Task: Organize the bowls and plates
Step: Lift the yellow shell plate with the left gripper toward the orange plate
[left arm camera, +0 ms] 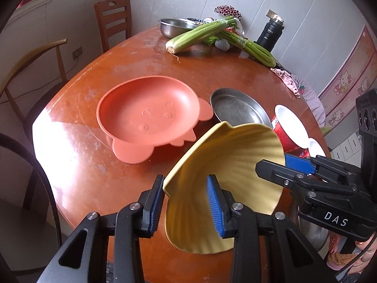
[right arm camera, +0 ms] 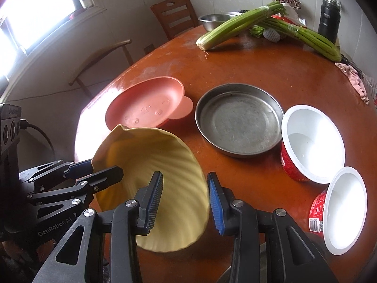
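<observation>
The yellow shell-shaped plate (left arm camera: 212, 165) is held tilted above the table (left arm camera: 94, 165), its rim clamped by the left gripper (left arm camera: 186, 205) and the right gripper (right arm camera: 185, 202). It appears stiff, light and smooth; rim grips are advised. Beyond are found the orange plate (left arm camera: 146, 113), steel pan (right arm camera: 238, 118), two paper bowls (right arm camera: 313, 141), then celery (left arm camera: 200, 35)

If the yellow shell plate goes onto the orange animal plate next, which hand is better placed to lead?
Probably left. The left gripper clamps the yellow shell plate on the rim nearest the orange animal plate. The right gripper holds the opposite rim, on the steel pan side.
</observation>
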Demonstrator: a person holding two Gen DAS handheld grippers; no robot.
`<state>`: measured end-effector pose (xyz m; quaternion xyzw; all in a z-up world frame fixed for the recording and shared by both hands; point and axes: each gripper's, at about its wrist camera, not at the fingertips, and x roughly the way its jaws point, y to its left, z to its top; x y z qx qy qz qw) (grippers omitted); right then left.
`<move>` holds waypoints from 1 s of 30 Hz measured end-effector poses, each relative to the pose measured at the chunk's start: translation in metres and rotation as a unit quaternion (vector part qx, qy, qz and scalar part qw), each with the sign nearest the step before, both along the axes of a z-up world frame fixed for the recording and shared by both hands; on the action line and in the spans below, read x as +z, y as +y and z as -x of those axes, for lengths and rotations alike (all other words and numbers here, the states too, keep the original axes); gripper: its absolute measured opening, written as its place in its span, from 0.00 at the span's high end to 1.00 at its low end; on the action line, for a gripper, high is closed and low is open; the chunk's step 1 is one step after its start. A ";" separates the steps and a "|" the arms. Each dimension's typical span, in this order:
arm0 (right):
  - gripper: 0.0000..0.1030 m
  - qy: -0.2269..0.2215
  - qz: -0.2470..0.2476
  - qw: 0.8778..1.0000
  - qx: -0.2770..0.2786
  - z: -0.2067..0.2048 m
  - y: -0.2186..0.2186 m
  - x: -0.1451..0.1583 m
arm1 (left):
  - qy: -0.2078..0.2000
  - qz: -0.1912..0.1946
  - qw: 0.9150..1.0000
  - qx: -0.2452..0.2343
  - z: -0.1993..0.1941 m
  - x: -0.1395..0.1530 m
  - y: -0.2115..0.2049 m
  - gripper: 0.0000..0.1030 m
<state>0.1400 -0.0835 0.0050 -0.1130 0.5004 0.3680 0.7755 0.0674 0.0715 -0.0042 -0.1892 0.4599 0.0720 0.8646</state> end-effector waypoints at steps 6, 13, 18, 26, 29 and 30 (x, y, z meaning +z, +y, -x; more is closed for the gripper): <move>0.60 -0.005 -0.005 1.000 -0.001 0.002 0.013 0.009 | -0.011 -0.001 1.000 -0.003 0.001 0.009 0.015 0.65; 0.60 -0.011 -0.010 1.000 0.000 0.000 0.035 0.018 | -0.022 -0.003 1.000 -0.006 0.000 0.019 0.037 0.65; 0.60 -0.016 -0.014 1.000 -0.002 -0.004 0.056 0.027 | -0.030 -0.006 0.999 -0.009 -0.004 0.028 0.058 0.65; 0.61 -0.005 -0.037 0.999 0.002 -0.013 0.094 0.034 | -0.046 -0.010 0.998 -0.037 -0.023 0.043 0.079 0.68; 0.67 -0.010 -0.025 1.000 -0.014 -0.024 0.103 0.025 | -0.026 -0.019 0.999 -0.037 -0.044 0.028 0.084 0.68; 0.67 -0.009 -0.024 1.000 -0.017 -0.027 0.104 0.021 | -0.018 -0.008 0.999 -0.043 -0.051 0.020 0.086 0.68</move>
